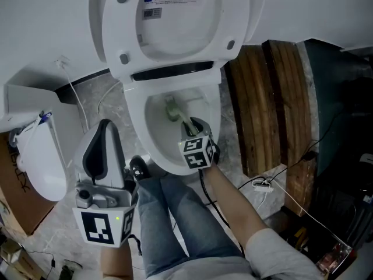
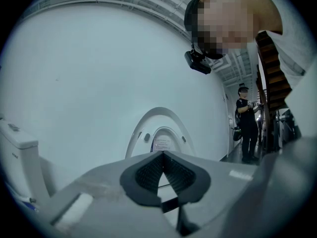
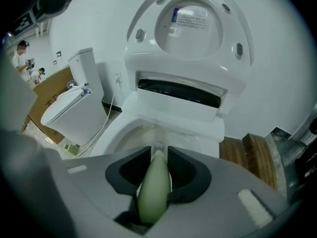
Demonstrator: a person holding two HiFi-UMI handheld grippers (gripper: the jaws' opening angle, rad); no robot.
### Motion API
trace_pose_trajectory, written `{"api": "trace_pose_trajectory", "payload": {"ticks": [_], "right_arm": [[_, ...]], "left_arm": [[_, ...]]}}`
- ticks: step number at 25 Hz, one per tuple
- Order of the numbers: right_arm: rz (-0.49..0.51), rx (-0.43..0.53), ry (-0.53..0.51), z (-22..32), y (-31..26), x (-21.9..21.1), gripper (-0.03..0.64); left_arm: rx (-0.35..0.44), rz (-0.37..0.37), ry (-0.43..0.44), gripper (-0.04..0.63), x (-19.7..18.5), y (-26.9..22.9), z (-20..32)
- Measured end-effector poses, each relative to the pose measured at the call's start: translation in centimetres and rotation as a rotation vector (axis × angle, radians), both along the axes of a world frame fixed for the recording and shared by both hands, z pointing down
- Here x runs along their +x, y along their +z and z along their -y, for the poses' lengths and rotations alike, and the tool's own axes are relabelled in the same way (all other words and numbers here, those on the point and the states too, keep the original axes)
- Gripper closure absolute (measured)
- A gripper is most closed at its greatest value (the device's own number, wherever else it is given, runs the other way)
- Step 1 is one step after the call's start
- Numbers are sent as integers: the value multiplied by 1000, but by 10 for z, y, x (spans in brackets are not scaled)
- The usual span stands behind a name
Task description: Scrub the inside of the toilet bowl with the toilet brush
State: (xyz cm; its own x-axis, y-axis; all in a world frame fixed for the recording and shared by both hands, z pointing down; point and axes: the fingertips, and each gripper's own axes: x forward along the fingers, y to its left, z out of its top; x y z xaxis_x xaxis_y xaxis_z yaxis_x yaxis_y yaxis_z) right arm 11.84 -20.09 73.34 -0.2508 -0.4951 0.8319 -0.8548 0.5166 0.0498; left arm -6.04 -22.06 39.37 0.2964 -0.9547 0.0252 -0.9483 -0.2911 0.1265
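The right gripper [image 3: 158,158] clamped the brush [image 1: 174,112], its head down in the bowl [image 1: 152,130]. The left gripper [image 2: 162,155] hung closed and empty. Print on the lid label [image 3: 190,19] was too small to read.

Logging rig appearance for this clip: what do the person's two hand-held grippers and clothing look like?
Both the left hand-held gripper and right hand-held gripper have light grey bodies with black textured pads. Each carries a white cube of black square markers; a green light glows on the left one. The person wears blue jeans and a grey sleeve.
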Motion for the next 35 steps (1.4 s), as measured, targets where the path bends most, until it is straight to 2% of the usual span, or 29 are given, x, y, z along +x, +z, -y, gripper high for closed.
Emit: {"api": "trace_pose_trajectory", "payload": {"ticks": [12,23,35], "right_arm": [[-15,23,169,-3,-10,46,512],[-42,44,251,-28,-22,78,512],[-82,37,285,-77,-30,92,511]], "left_arm": [[-4,10,30,592,11,-5,-3],[27,-20,102,592,25,-18,-20],[46,-26,168,592,32,-32,-41]]}}
